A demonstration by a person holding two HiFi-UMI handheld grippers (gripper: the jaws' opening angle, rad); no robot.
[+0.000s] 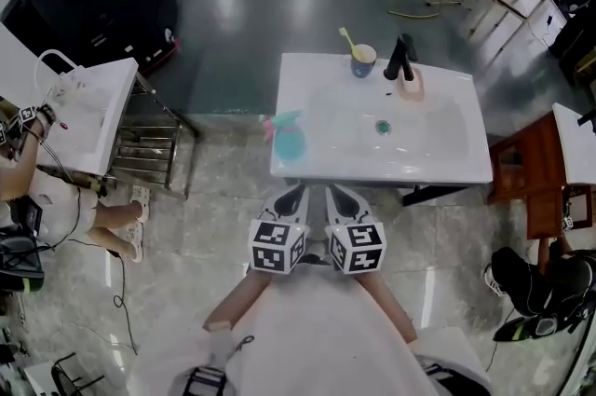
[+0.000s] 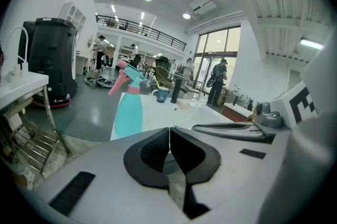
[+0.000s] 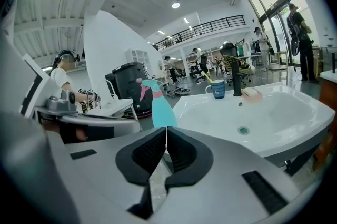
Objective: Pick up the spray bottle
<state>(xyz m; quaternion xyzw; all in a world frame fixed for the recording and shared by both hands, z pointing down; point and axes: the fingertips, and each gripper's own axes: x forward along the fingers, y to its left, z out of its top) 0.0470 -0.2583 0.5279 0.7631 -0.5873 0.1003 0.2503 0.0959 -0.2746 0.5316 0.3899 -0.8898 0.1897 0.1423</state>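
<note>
Notably, drain (image 3: 243,130) seen by right gripper (image 3: 166,136), not left gripper (image 2: 169,136), spray bottle (image 3: 160,109) ahead, fingers closed, empty

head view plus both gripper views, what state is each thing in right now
spray bottle: upright on the near left corner of the sink, not held
left tongs: shut, empty
right tongs: shut, empty
cup: upright, toothbrush standing in it
faucet: no running water visible
</note>
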